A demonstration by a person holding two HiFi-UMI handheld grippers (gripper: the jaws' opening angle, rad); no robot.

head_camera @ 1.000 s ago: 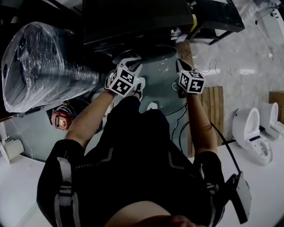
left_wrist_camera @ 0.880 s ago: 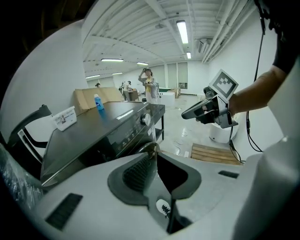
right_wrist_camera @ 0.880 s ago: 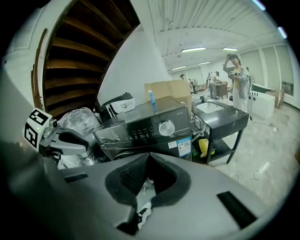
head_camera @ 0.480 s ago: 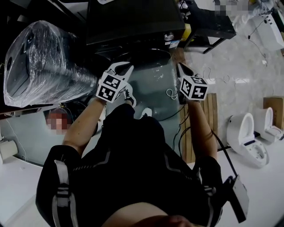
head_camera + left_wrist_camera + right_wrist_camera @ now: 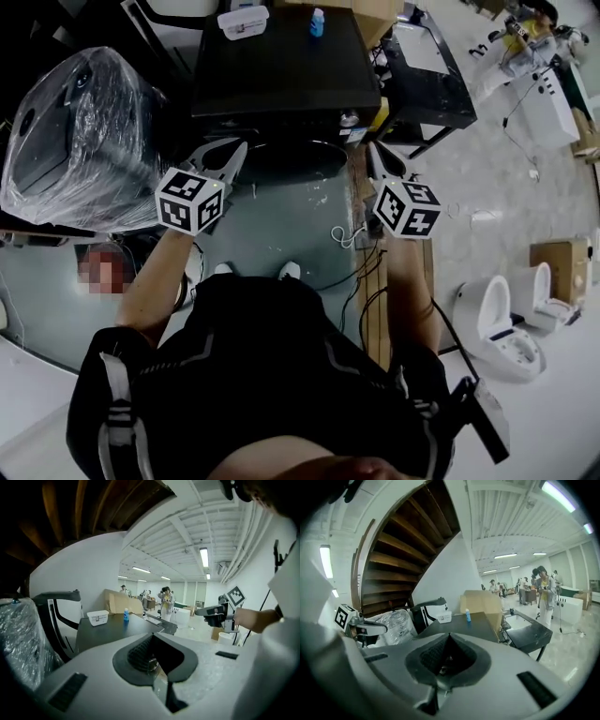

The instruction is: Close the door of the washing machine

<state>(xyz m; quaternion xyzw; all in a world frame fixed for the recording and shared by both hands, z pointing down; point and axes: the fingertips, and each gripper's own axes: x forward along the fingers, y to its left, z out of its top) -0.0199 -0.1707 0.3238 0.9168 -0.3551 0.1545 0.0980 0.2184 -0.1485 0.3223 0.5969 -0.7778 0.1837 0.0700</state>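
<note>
Both hands have risen: left gripper [image 5: 228,150] has just been closing its fingers, now together on nothing; right gripper [image 5: 377,157] likewise together, empty. Beyond and below my fingertips, the washing machine [image 5: 281,70] has its door [image 5: 298,153] seemingly shut, so I reckon we're done.

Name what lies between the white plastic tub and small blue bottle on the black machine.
Nothing: in the head view, only bare black top separates the white tub and blue bottle.

A person holds the left gripper [image 5: 228,156], jaws just closed on nothing, and the right gripper [image 5: 375,157] before a dark washing machine [image 5: 281,75]; a plastic-wrapped bundle [image 5: 80,141] sits left of the jaws.
</note>
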